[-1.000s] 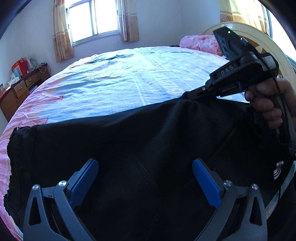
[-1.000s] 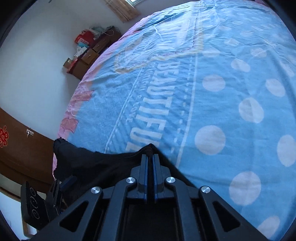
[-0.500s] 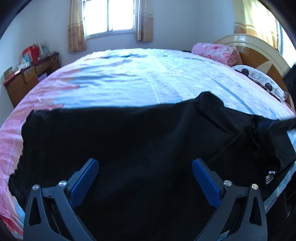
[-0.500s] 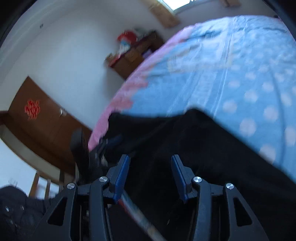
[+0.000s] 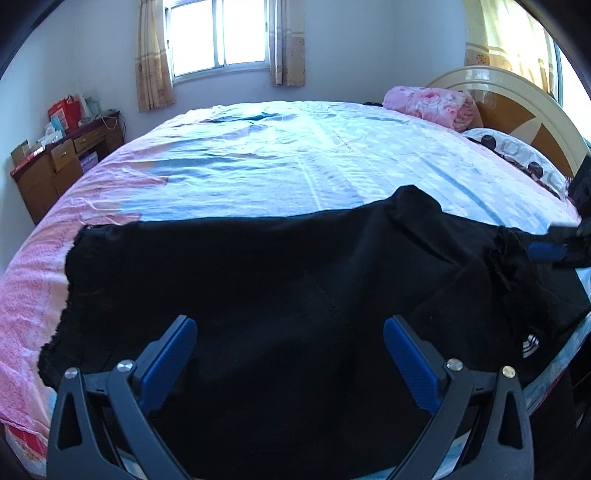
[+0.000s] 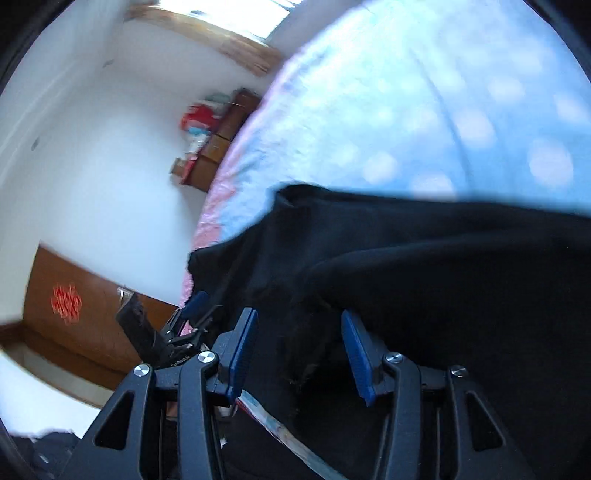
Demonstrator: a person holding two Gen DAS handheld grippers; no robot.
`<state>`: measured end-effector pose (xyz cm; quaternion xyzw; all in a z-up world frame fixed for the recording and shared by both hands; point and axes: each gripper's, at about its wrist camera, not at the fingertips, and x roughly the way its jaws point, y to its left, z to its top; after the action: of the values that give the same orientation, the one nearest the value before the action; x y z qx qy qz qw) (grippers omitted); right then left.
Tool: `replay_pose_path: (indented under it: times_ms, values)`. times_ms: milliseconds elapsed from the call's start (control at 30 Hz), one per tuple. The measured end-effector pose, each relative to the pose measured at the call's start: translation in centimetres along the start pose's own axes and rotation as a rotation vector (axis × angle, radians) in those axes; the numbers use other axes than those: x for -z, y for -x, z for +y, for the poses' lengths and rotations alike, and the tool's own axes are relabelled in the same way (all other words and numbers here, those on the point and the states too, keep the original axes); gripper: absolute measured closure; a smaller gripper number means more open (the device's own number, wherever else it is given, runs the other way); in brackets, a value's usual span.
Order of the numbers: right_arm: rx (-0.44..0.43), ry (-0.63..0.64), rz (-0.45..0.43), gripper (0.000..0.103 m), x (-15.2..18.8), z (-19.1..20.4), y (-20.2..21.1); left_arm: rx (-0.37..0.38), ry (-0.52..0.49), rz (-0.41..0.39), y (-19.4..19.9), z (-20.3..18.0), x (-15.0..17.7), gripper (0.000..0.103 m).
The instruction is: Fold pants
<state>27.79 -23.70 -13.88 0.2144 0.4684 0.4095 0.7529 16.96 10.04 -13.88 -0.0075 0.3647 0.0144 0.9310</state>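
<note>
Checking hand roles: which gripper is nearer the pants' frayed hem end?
Left. The left gripper hovers open over the black pants toward the frayed hem; the right gripper stands open at the opposite, bunched end.

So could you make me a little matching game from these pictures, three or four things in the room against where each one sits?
Things:
1. black pants
2. pink blanket
3. wooden dresser
4. window

Places:
A. in the far wall, between two curtains
B. against the left wall, beside the bed
C. spread across the near edge of the bed
D. rolled up at the headboard end, far right

Pairs: 1-C, 2-D, 3-B, 4-A
</note>
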Motion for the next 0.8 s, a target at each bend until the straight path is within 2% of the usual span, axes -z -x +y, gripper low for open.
replay_pose_path:
  times_ms: [100, 167, 233, 300, 367, 433, 467, 533, 600, 733, 800]
  values:
    - [-0.086, 0.025, 0.0, 0.052, 0.1, 1.8, 0.2, -0.008, 0.005, 0.008, 0.2, 0.5, 0.3, 0.0]
    - [-0.102, 0.049, 0.03, 0.047, 0.6, 2.4, -0.3, -0.012, 0.013, 0.009, 0.3, 0.9, 0.4, 0.0]
    - [-0.033, 0.05, 0.086, 0.047, 1.5, 1.8, -1.9, -0.025, 0.012, 0.009, 0.5, 1.4, 0.6, 0.0]
    - [0.061, -0.005, 0.151, 0.047, 2.4, -0.4, -3.9, -0.043, 0.007, 0.007, 0.7, 1.9, 0.6, 0.0]
    - [0.01, -0.035, 0.118, 0.047, 2.5, -1.1, -3.6, -0.072, 0.001, 0.007, 1.2, 3.2, 0.8, 0.0]
    - [0.043, -0.018, 0.124, 0.047, 2.2, -0.3, -3.3, -0.101, -0.015, 0.006, 1.7, 4.5, 0.9, 0.0]
    - [0.093, 0.015, 0.119, 0.047, 2.2, 0.5, -3.2, -0.141, -0.033, 0.0, 2.3, 5.8, 1.0, 0.0]
    - [0.209, 0.177, 0.084, 0.047, 2.4, 3.5, -2.9, -0.211, -0.034, -0.007, 2.9, 8.2, 1.0, 0.0]
    - [0.26, 0.307, 0.046, 0.047, 2.6, 6.2, -2.6, -0.243, -0.011, -0.001, 3.2, 10.7, 0.9, 0.0]
    - [0.317, 0.499, -0.022, 0.047, 3.1, 10.8, -3.7, -0.189, 0.09, 0.023, 1.5, 15.6, 0.2, 0.0]
    - [0.356, 0.578, -0.03, 0.047, 3.4, 12.1, -4.8, -0.11, 0.149, 0.031, 0.4, 16.9, 0.0, 0.0]
